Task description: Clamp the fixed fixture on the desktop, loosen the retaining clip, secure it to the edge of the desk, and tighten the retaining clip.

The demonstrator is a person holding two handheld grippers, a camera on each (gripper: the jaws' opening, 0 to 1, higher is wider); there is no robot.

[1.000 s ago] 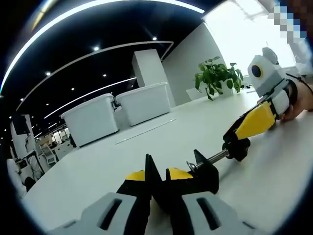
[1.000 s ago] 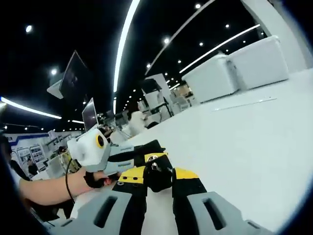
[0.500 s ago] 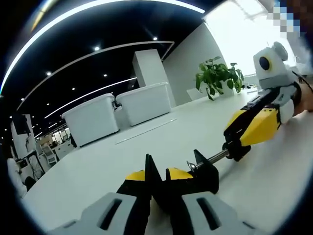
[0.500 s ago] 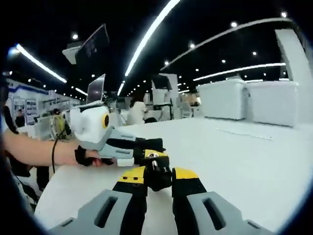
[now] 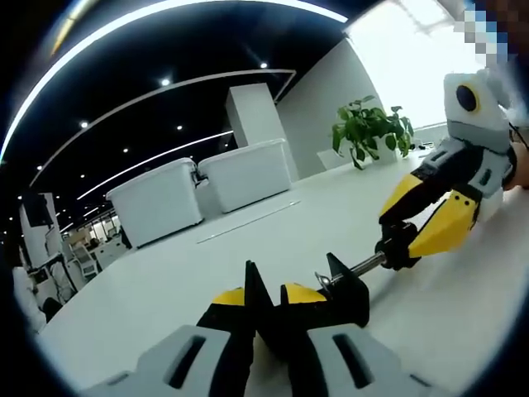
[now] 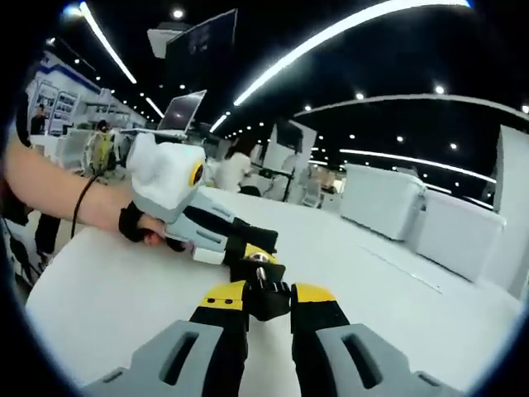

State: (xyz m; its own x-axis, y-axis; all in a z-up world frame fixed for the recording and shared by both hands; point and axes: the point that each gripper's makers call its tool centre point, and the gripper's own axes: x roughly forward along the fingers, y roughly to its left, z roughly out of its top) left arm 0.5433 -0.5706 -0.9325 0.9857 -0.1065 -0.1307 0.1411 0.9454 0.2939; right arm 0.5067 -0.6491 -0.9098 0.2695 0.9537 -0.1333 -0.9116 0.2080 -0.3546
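Observation:
A black clamp fixture (image 5: 345, 291) lies on the white desk (image 5: 248, 248), and my left gripper (image 5: 264, 302) is shut on its body. Its threaded screw (image 5: 364, 265) runs out to a black knob (image 5: 398, 248). My right gripper (image 5: 405, 240), with yellow and black jaws, is shut on that knob. In the right gripper view the knob (image 6: 266, 298) sits between my right gripper (image 6: 266, 291)'s yellow tips. Just beyond it, the left gripper (image 6: 248, 246) lies low on the desk in a person's hand (image 6: 145, 230).
Two white lidded bins (image 5: 198, 186) stand at the far side of the desk, with a potted plant (image 5: 369, 128) to their right. The right gripper view has a laptop (image 6: 183, 112), further desks behind it, and the bins (image 6: 413, 207) on its right.
My right gripper has rolled about the screw's axis with the knob in its jaws, so its view has rotated. The left gripper and clamp body have stayed still.

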